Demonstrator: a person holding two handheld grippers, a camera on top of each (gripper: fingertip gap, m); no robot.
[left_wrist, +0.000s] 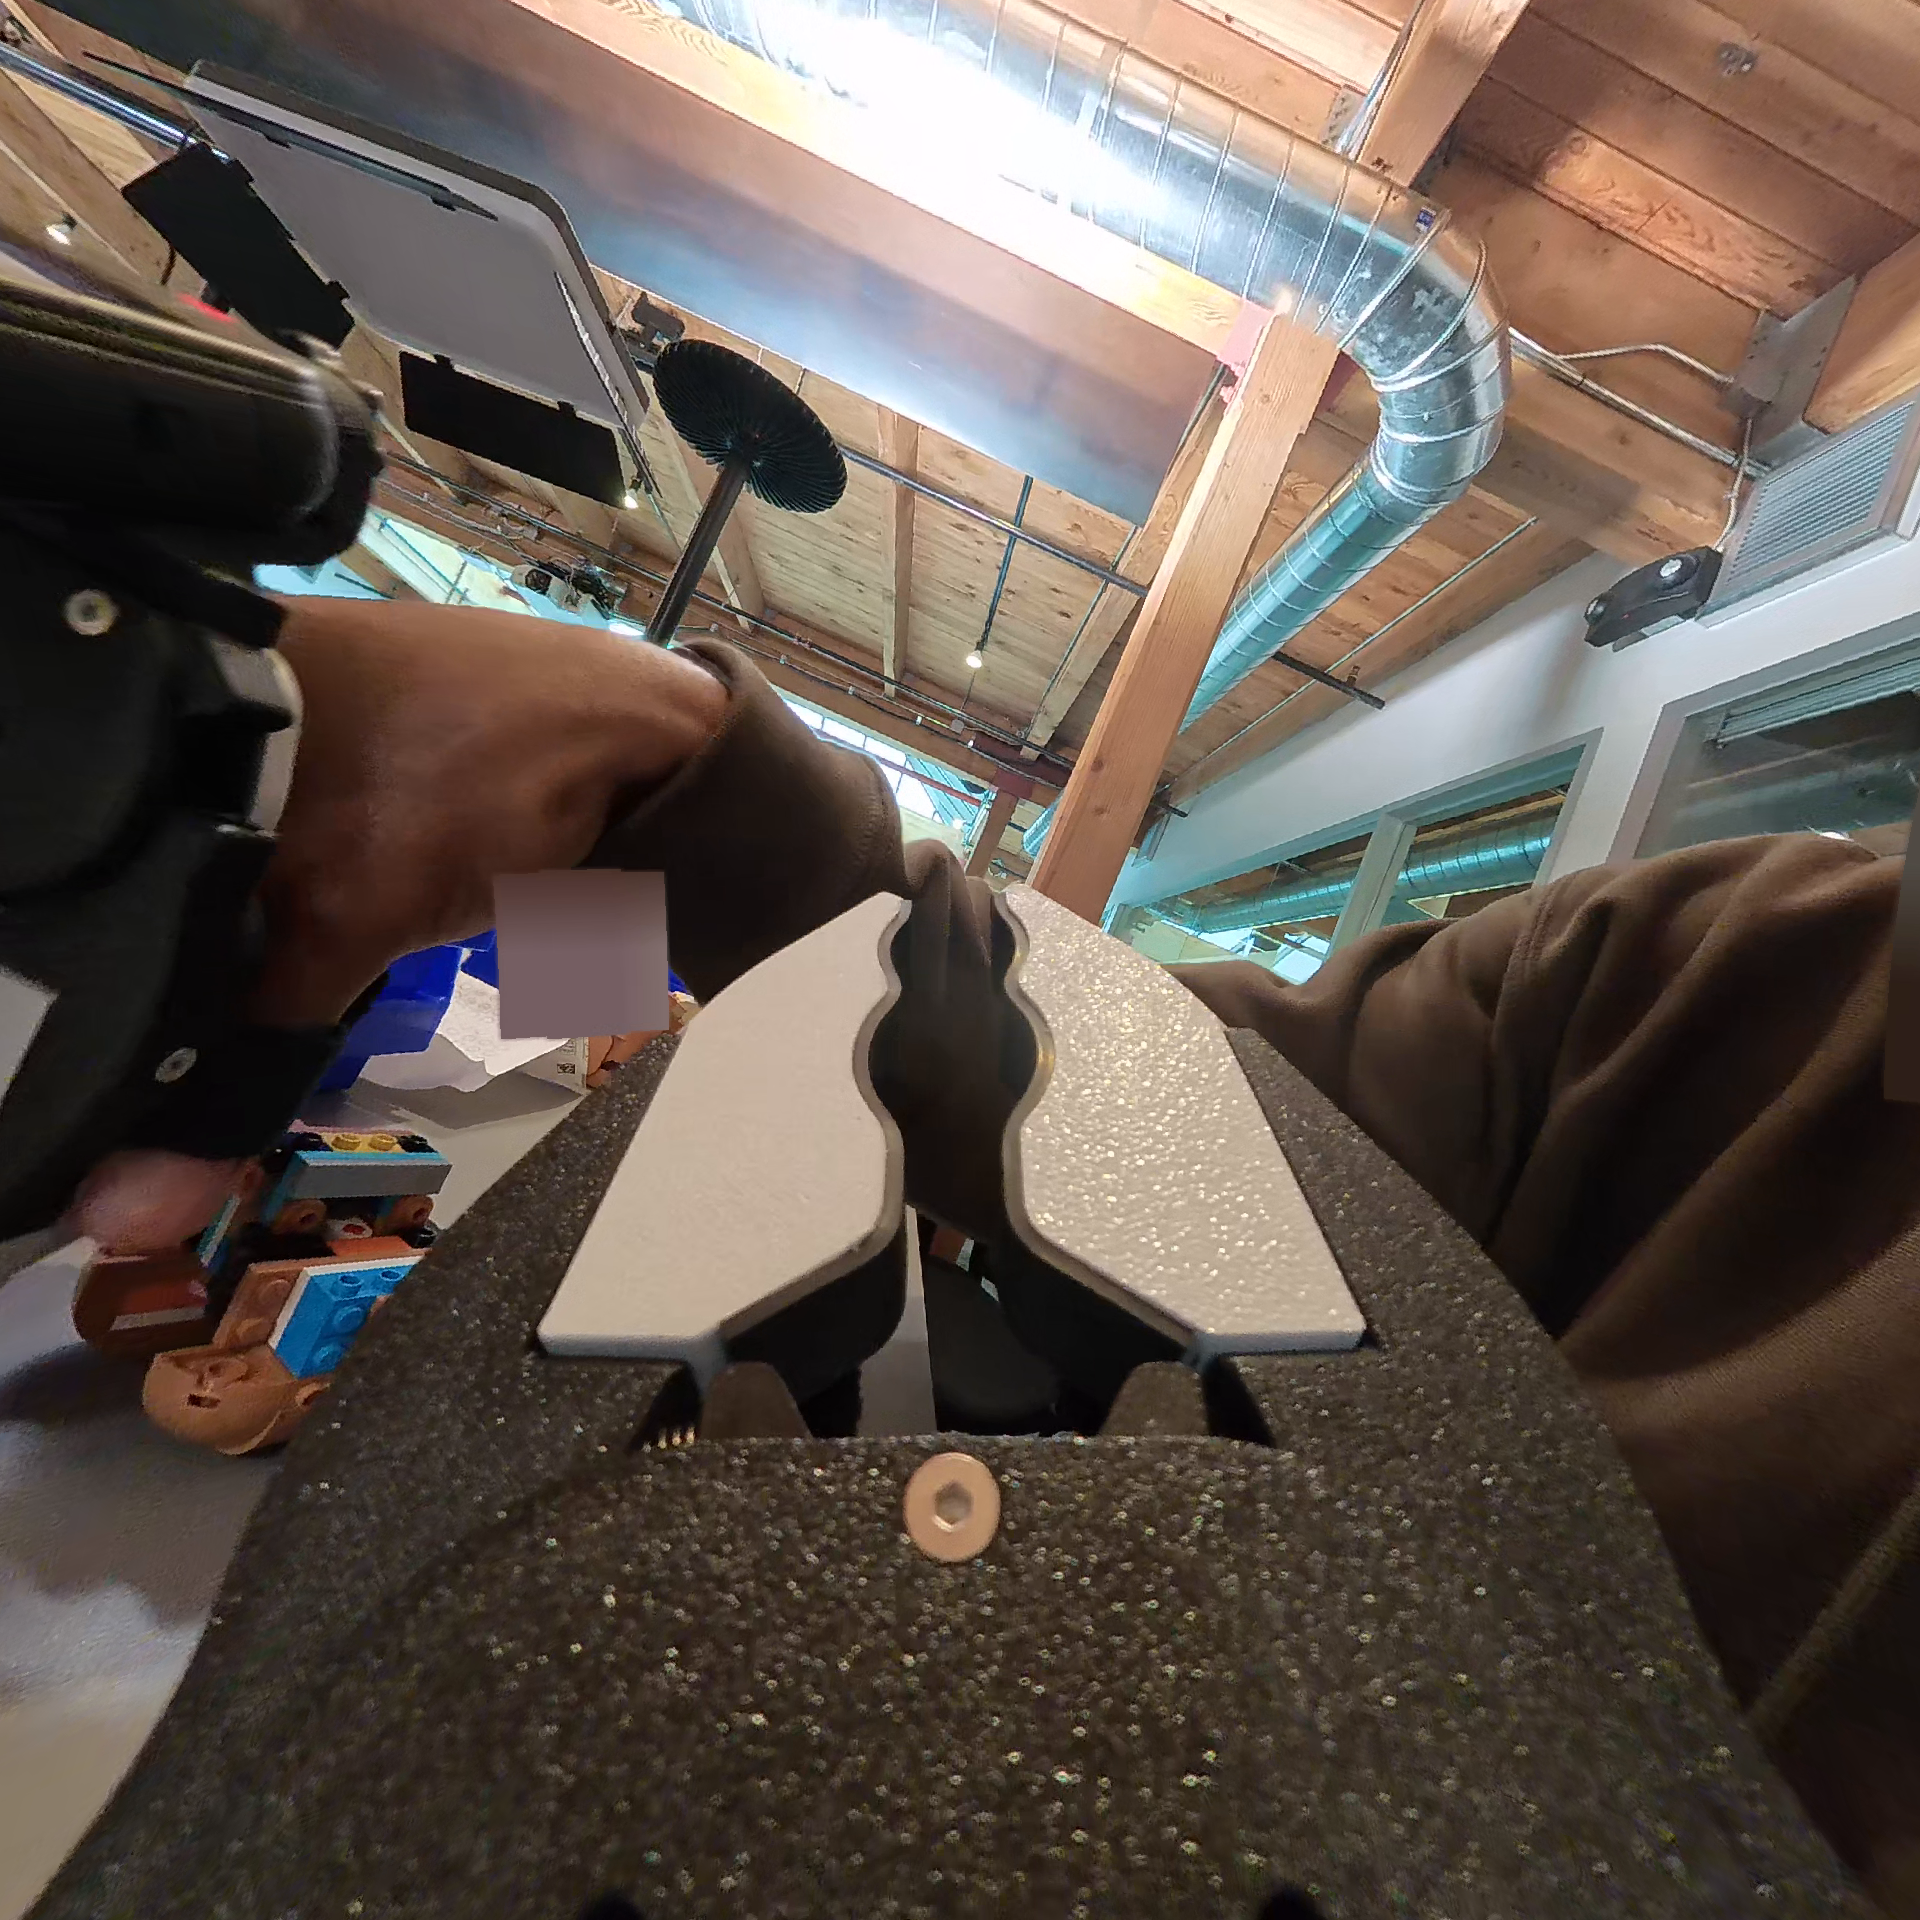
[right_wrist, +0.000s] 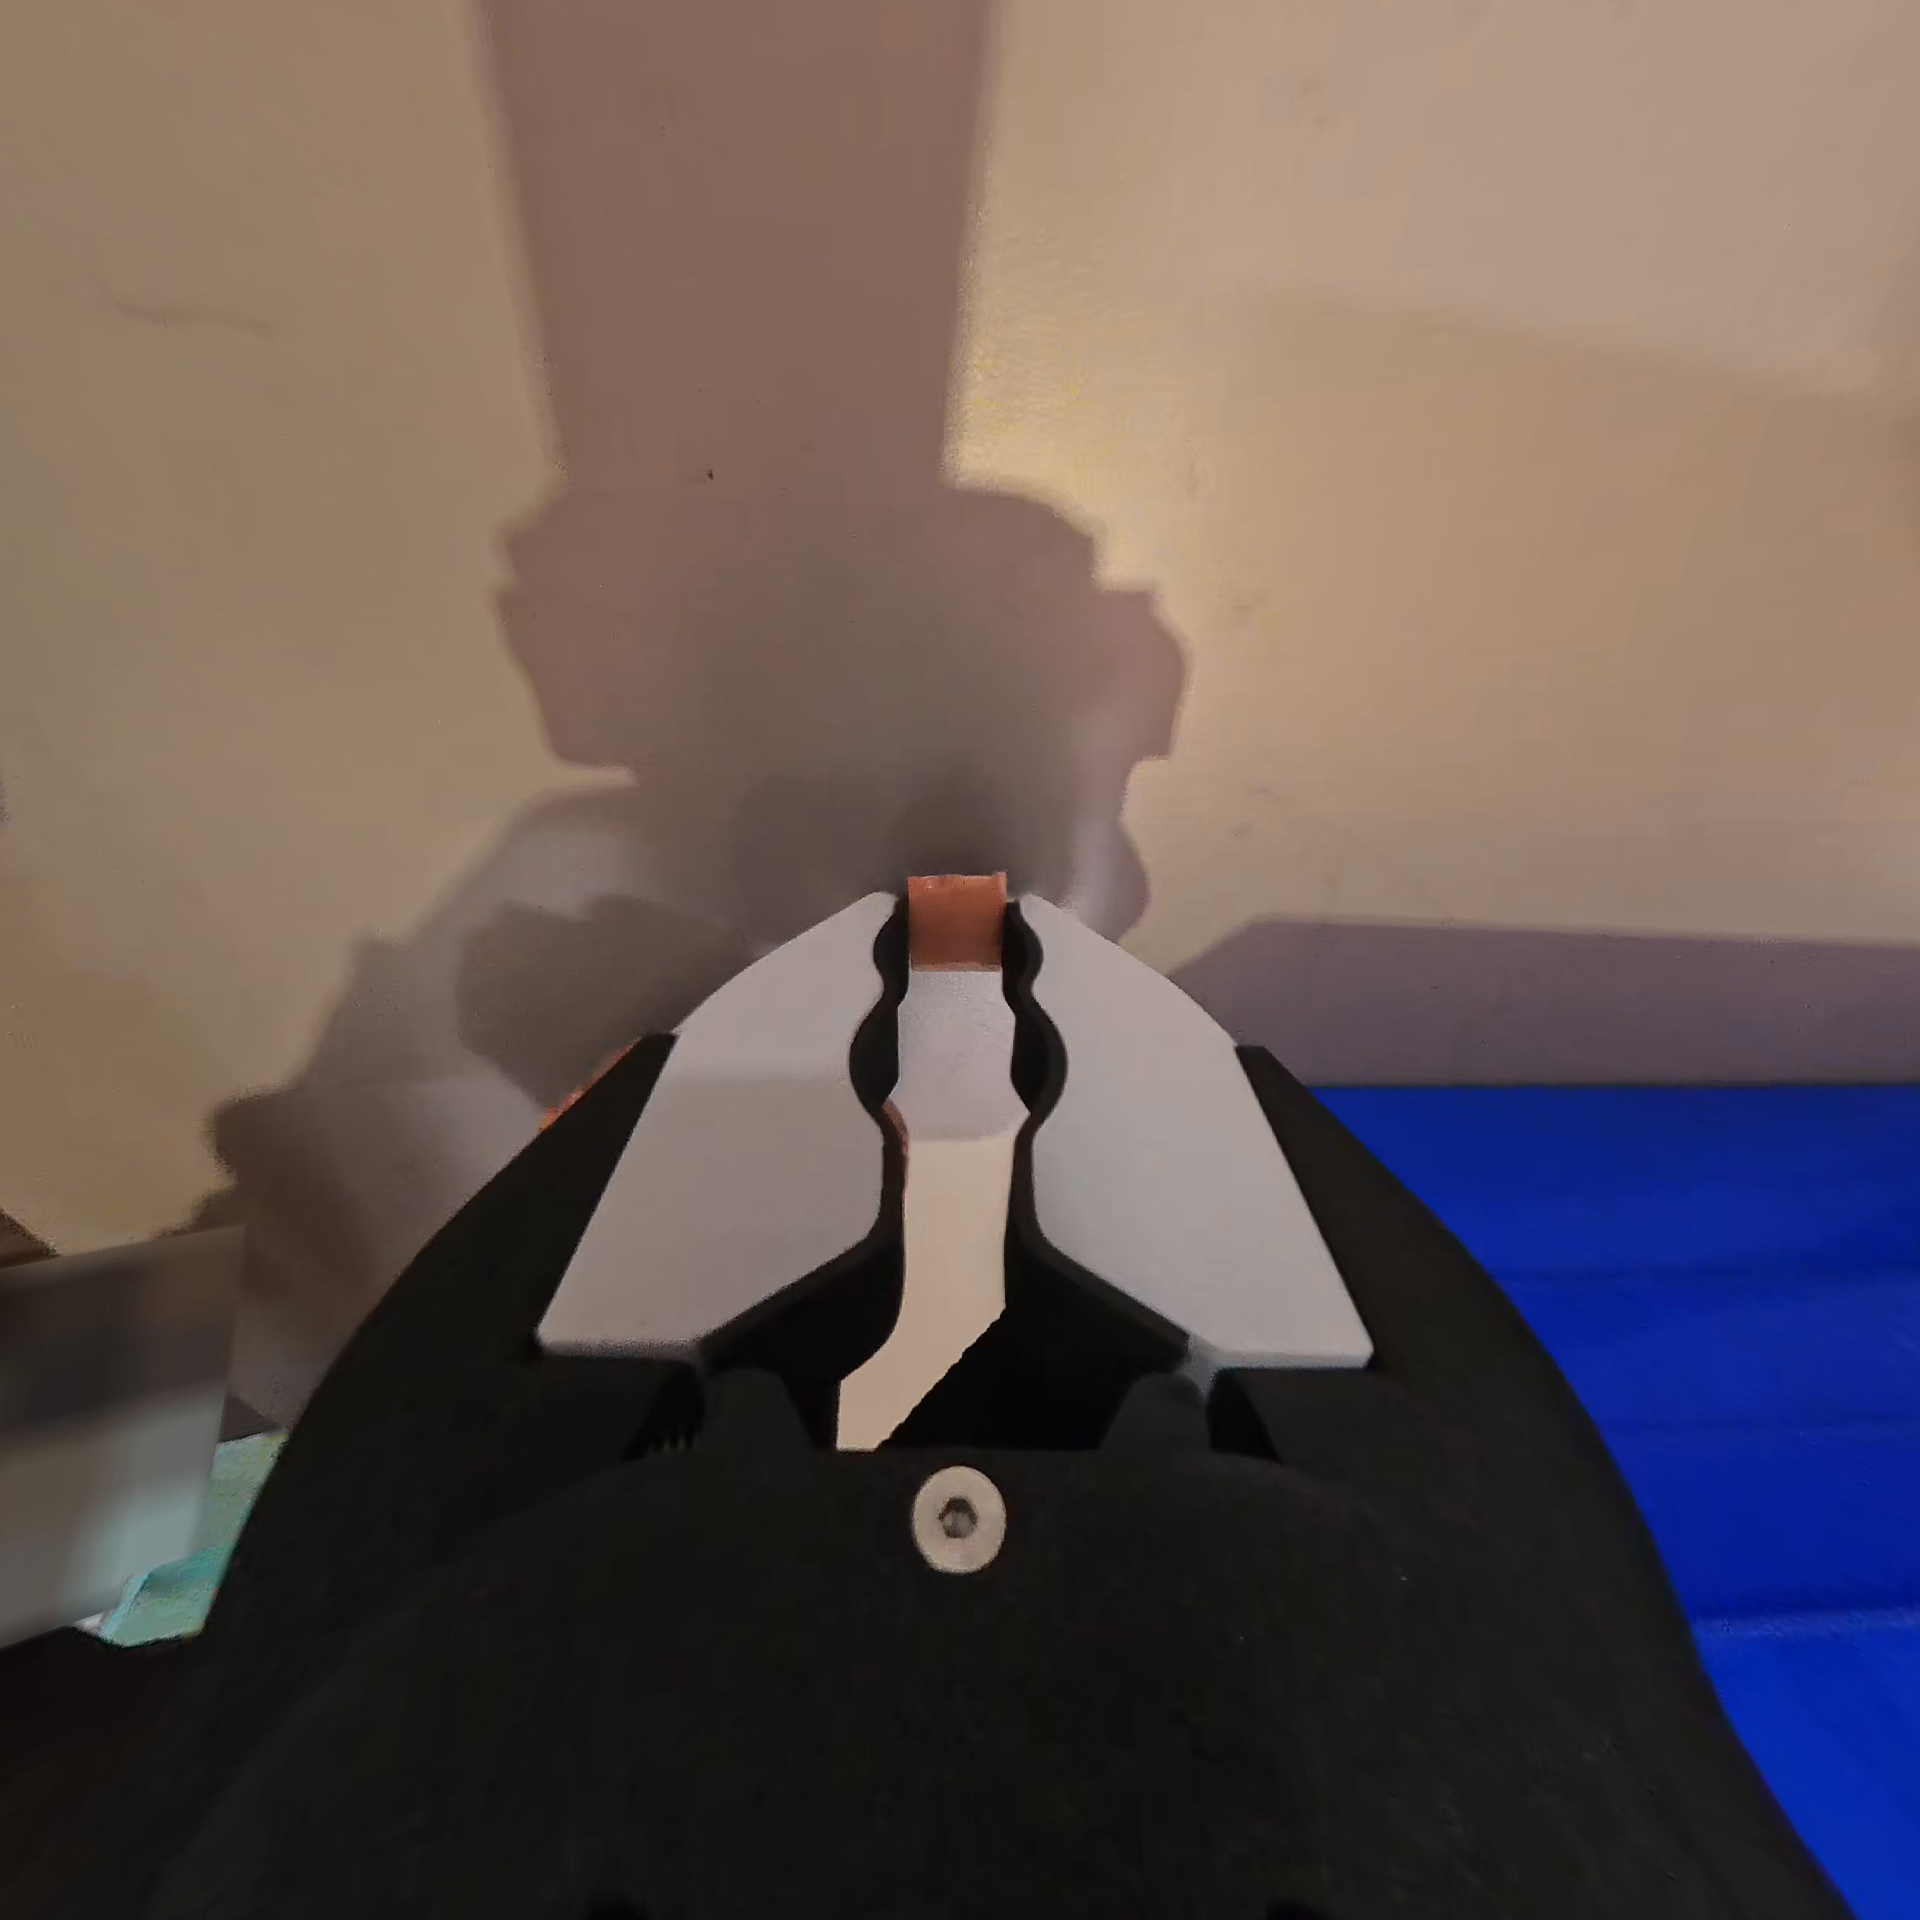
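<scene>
In the right wrist view my right gripper (right_wrist: 956, 935) is shut on a small orange-brown toy brick (right_wrist: 954, 912), pinched at the fingertips close to a beige surface (right_wrist: 1455, 520) that carries the gripper's shadow. In the left wrist view my left gripper (left_wrist: 954, 914) points up toward the ceiling. Its jaws stand nearly together with a narrow gap. Dark brown sleeve cloth (left_wrist: 951, 1039) shows in that gap, and I cannot tell whether it is pinched. A hand (left_wrist: 447, 790) holds the other gripper's black housing (left_wrist: 114, 831) at the left, above a pile of toy bricks (left_wrist: 301, 1278).
A blue bin shows in the right wrist view (right_wrist: 1662, 1351) and behind the hand in the left wrist view (left_wrist: 416, 1008). A brown-sleeved arm (left_wrist: 1558, 1143) fills the right side. A white tabletop (left_wrist: 94, 1538) lies under the bricks. A wooden post (left_wrist: 1174, 623) and metal duct (left_wrist: 1434, 436) are overhead. About 20 cm separates my left fingertips from my right.
</scene>
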